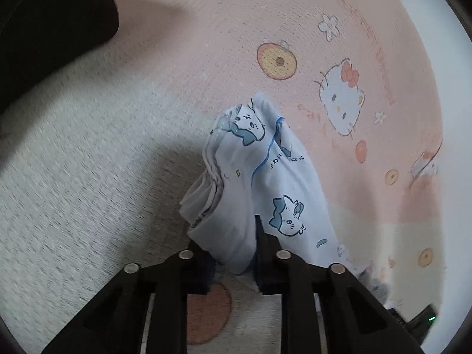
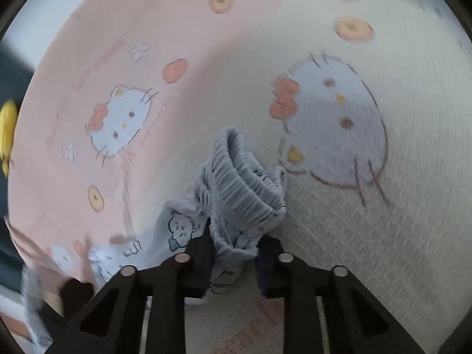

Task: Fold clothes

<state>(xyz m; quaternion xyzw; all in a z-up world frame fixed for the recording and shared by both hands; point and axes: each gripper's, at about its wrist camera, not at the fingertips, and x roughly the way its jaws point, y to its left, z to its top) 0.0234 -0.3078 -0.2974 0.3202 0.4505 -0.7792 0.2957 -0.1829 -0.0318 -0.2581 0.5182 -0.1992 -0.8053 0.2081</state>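
Nearest the left wrist camera, the black two-finger left gripper (image 1: 236, 253) is closed on a bunched fold of the pale blue cotton garment with dark blue cartoon cat print (image 1: 265, 183), the cloth pinched between both fingers and rising away from them. The garment hangs clear of the surface and casts a shadow to its left. Small blue script runs beside one seam, but it is too small to read. A printed cat face with a blue bow sits just right of the right finger.

Beneath and beyond lies the pink and cream woven blanket with a white cat-with-red-bow pattern (image 1: 206, 44), dotted with orange fruit and white flowers. Faint reddish lettering runs along its far right edge; it cannot be read. At far left a dark, unidentified shape (image 1: 53, 17) covers the blanket corner.

From the right wrist camera, the black two-finger right gripper (image 2: 233, 250) grips the garment's gathered, ribbed elastic waistband (image 2: 242, 183), which stands up in a loop from between the fingers. The printed cloth (image 2: 177, 227) trails near left of the fingers. This view is motion-blurred. Farther off, the blanket (image 2: 206, 59) shows two cat faces, one left on pink and a larger one right on cream. A yellow object (image 2: 7, 124) sits at the far left edge, too blurred to identify.
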